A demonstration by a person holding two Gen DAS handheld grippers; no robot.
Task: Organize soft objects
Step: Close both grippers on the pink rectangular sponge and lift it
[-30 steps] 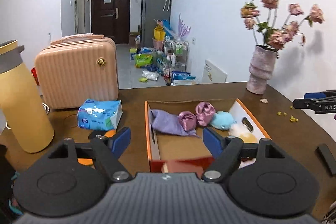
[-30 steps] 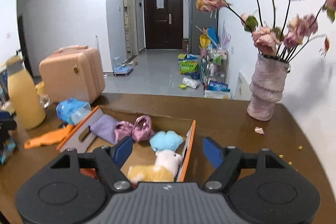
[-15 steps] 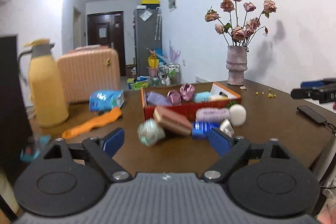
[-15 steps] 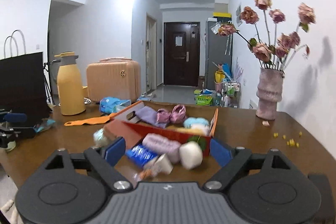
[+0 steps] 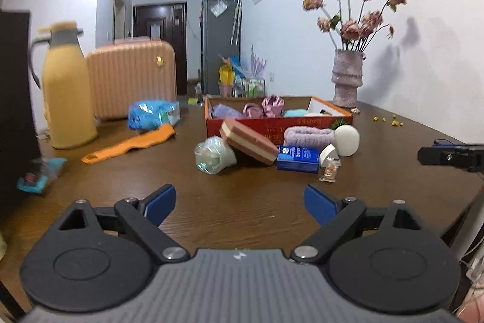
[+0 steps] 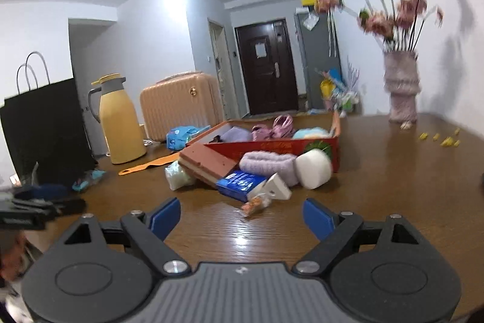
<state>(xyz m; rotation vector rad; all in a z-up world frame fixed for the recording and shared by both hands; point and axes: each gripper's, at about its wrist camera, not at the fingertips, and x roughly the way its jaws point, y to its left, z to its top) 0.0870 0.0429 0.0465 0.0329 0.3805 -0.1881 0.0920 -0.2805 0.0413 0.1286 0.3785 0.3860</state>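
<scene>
Hovering low over tabletop (image 5: pixel 242 211) near its front edge: left gripper (image 5: pixel 239 200) & right gripper (image 6: pixel 242 215), both spread wide, holding nothing. Resting mid-tabletop against red box (image 5: pixel 302 126): lilac towel roll (image 5: pixel 308 136), white foam ball (image 5: pixel 347 140), layered sponge (image 5: pixel 248 144).

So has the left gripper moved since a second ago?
Yes. The left gripper has pulled back from the orange cardboard box; it hung over the box's near edge before, and now bare table lies between them.

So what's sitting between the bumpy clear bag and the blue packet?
The brown-and-cream sponge block lies between the bumpy clear bag and the blue packet, tilted and leaning toward the red box. The left wrist view shows it best.
</scene>
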